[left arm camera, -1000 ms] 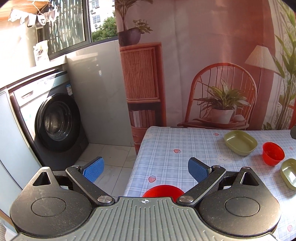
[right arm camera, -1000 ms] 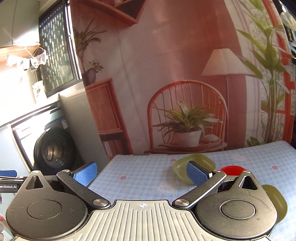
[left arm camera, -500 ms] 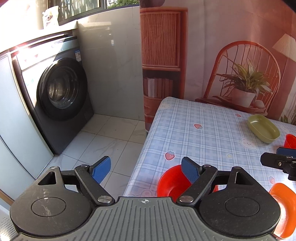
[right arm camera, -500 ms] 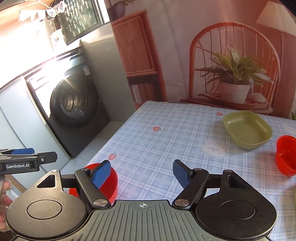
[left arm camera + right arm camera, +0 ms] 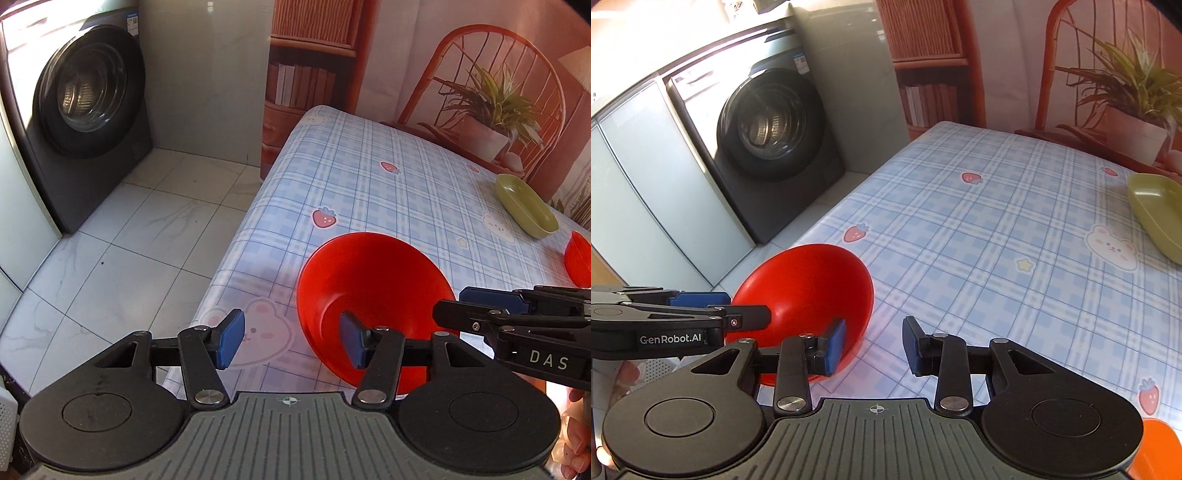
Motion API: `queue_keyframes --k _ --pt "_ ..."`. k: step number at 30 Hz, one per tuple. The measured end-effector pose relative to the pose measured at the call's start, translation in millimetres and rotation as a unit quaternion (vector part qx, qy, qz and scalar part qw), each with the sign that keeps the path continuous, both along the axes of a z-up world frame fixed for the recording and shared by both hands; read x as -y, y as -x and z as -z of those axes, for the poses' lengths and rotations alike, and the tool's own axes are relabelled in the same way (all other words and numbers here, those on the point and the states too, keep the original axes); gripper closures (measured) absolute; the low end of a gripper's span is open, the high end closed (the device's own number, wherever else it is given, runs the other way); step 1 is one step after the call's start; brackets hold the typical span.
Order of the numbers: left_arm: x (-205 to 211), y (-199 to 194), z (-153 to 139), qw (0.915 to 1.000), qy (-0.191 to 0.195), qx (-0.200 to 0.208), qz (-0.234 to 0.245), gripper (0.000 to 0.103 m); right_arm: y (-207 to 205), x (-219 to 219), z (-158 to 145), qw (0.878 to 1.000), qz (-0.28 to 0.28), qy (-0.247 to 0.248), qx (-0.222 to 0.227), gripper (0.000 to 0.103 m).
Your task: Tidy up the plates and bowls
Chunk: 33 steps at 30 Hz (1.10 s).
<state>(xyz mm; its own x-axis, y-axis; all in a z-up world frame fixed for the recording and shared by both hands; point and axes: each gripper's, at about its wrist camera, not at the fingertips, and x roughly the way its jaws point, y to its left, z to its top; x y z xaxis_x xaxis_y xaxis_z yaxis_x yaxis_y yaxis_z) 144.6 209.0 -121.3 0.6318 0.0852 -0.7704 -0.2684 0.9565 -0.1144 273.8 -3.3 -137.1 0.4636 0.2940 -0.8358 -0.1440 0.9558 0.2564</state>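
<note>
Red bowl [image 5: 373,295] sits at the near left corner of the bench [image 5: 388,192], close to the edge that drops to the tiled floor [image 5: 122,258]. It's round, so no long axis to line up with; what counts is which bit of rim each tool meets.

Left hand-held gripper [image 5: 291,341] comes at it from the near-left side. Its right pad hangs inside the bowl, over the near-left wall; its left pad is outside, over the cloth w/ the bunny print. So the near-left rim lies between the jaws, which are closing, but no pad presses on it yet: nothing held.

Right hand-held gripper [image 5: 873,345] approaches from the bowl's right. In its own view the left pad is at, maybe just inside, the bowl's near-right rim, and the other pad is over bare cloth. Jaws closing too, gap small, and I can't tell if the rim is truly between them or only beside. No grip there either.

In the left view the right tool's fingertips [image 5: 454,314] reach the bowl's right rim, so both tools flank the same bowl, left and right.

My read: both are about equally near, w/ the left one better seated astride the rim. Risk: a pinch this close to the bench edge could tip the bowl toward the floor.

Farther off: green dish [image 5: 524,210] at far right, a second red bowl [image 5: 580,258] at right, something orange [image 5: 1156,454] at near right.
</note>
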Motion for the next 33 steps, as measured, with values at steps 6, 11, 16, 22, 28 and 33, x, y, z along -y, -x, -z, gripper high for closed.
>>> queue_keyframes --k 6,11,16,22,28,33 --pt "5.3 -0.1 6.2 0.9997 0.018 0.013 0.013 0.087 3.7 -0.2 2.6 0.999 -0.015 -0.03 0.001 0.092" --pt "17.1 -2.6 3.6 0.9997 0.008 0.004 0.021 0.089 7.1 8.7 -0.6 0.999 0.006 -0.039 -0.003 0.093" --pt "32.1 -3.8 -13.6 0.999 0.01 0.019 0.039 0.089 15.3 32.3 -16.5 0.998 0.041 -0.054 0.008 0.093" --pt "71.3 -14.6 -48.6 0.9959 -0.006 0.05 0.076 0.089 32.0 78.0 -49.8 0.993 0.089 -0.064 0.049 0.094" --pt "126.5 -28.5 -78.2 0.9898 -0.012 0.076 0.12 0.089 55.6 139.3 -80.8 0.985 0.137 -0.055 0.091 0.094" --pt "182.3 -39.6 -91.6 0.9825 -0.011 0.086 0.165 0.089 84.6 194.8 -100.3 0.975 0.181 -0.056 0.115 0.094"
